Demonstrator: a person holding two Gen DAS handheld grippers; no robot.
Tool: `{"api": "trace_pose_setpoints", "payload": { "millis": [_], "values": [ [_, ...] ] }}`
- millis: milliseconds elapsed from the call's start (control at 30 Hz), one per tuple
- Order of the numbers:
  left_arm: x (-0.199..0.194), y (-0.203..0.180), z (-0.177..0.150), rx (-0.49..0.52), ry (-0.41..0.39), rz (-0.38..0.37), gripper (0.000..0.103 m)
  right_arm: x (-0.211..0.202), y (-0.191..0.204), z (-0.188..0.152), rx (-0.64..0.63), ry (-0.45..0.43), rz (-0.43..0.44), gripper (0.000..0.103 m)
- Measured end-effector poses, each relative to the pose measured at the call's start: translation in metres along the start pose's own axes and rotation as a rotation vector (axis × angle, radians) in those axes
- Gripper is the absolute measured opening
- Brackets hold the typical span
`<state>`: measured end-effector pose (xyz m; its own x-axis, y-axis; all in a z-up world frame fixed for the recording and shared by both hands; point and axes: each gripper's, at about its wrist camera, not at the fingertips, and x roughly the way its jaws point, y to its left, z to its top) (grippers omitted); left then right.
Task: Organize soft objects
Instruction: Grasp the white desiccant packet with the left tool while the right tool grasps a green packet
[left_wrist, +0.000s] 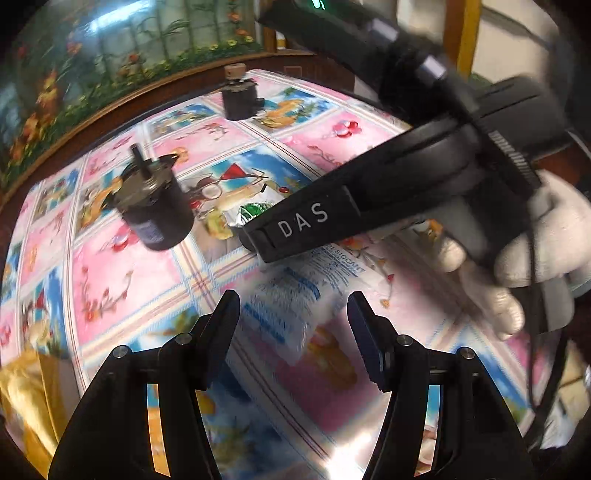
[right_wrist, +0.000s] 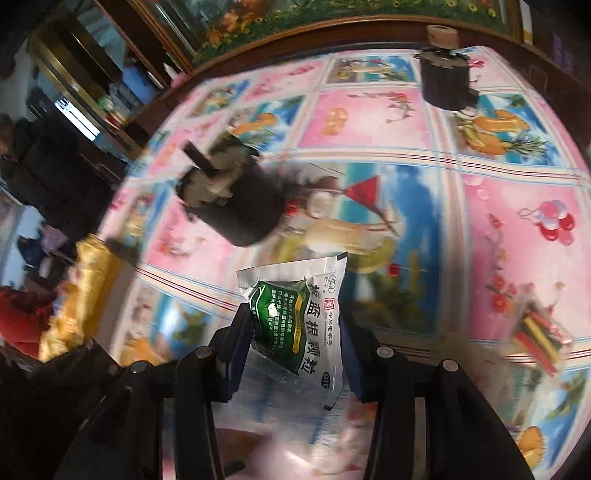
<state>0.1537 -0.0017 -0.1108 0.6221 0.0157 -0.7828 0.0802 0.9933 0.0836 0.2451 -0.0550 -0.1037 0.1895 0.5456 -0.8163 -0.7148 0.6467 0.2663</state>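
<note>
My right gripper (right_wrist: 293, 343) is shut on a green and white medicine sachet (right_wrist: 299, 325) and holds it above the patterned tablecloth (right_wrist: 498, 229). The sachet (left_wrist: 255, 212) and the right gripper's finger marked DAS (left_wrist: 303, 223) also show in the left wrist view. My left gripper (left_wrist: 293, 314) is open and empty. A white desiccant packet with blue print (left_wrist: 291, 295) lies flat on the cloth between and just beyond its fingers.
A black motor (left_wrist: 153, 206) lies on its side at mid table; it also shows in the right wrist view (right_wrist: 236, 199). A second black motor with a cork top (left_wrist: 238, 94) stands at the far edge. A small colourful packet (right_wrist: 539, 336) lies at right. Gold fabric (right_wrist: 81, 295) hangs at left.
</note>
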Motion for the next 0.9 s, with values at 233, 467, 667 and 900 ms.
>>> {"api": "trace_pose_setpoints", "payload": {
  "millis": [233,467,667,900],
  "values": [
    [0.029,-0.016,0.013,0.118,0.032,-0.002,0.067,-0.006,-0.018,0.000,0.036,-0.002,-0.031,0.043],
    [0.032,-0.003,0.011,0.027,0.061,-0.049,0.045,-0.011,-0.026,-0.005,0.055,-0.016,-0.035,0.043],
    [0.024,0.002,0.008,-0.044,0.047,-0.047,0.027,-0.016,-0.024,-0.010,0.072,-0.042,-0.018,0.042],
    [-0.004,0.002,-0.006,-0.143,0.002,-0.093,0.024,-0.038,-0.018,-0.021,0.086,-0.090,0.021,0.042]
  ]
}}
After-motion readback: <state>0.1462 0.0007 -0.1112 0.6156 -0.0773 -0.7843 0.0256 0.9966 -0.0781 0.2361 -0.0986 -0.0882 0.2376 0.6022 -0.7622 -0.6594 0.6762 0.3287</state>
